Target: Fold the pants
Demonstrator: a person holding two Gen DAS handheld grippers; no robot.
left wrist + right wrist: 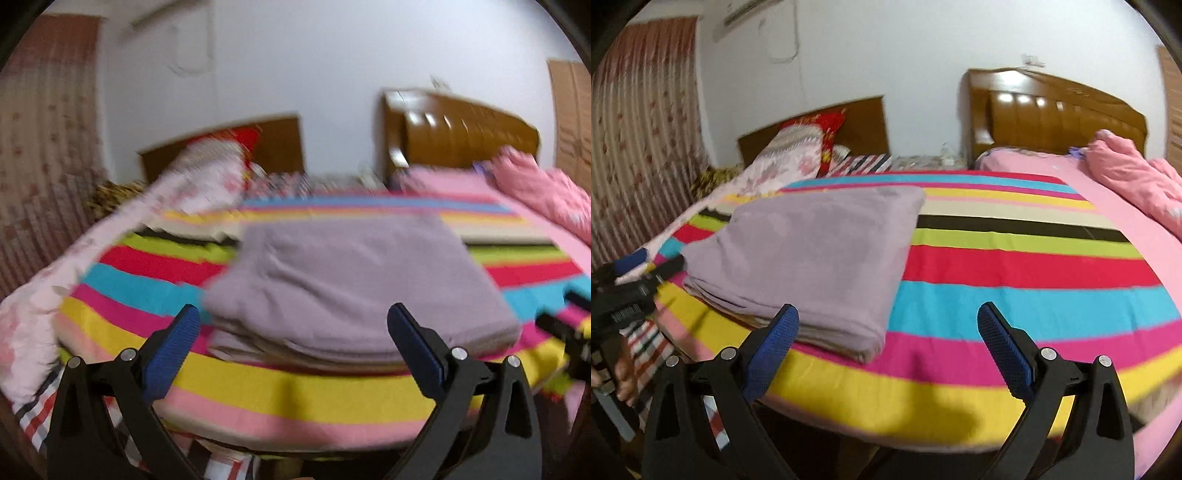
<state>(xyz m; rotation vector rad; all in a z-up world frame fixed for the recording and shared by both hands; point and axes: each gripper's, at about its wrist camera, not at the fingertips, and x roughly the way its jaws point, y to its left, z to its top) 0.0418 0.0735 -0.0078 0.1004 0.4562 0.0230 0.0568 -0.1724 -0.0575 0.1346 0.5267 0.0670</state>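
Bedspread [1015, 266], multicoloured and striped, supports the folded mauve pants [812, 254] lying flat near its front left edge, with the left gripper [295, 325] spread wide and empty before them and the right gripper [888, 326] likewise spread wide, holding nothing.

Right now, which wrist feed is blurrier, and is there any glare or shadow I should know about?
Left wrist view: motion-smeared, the folded pants have soft edges. Right wrist view: sharper; glare spots on the wooden headboard, and a dark shadow falls on the striped sheet near its front edge.
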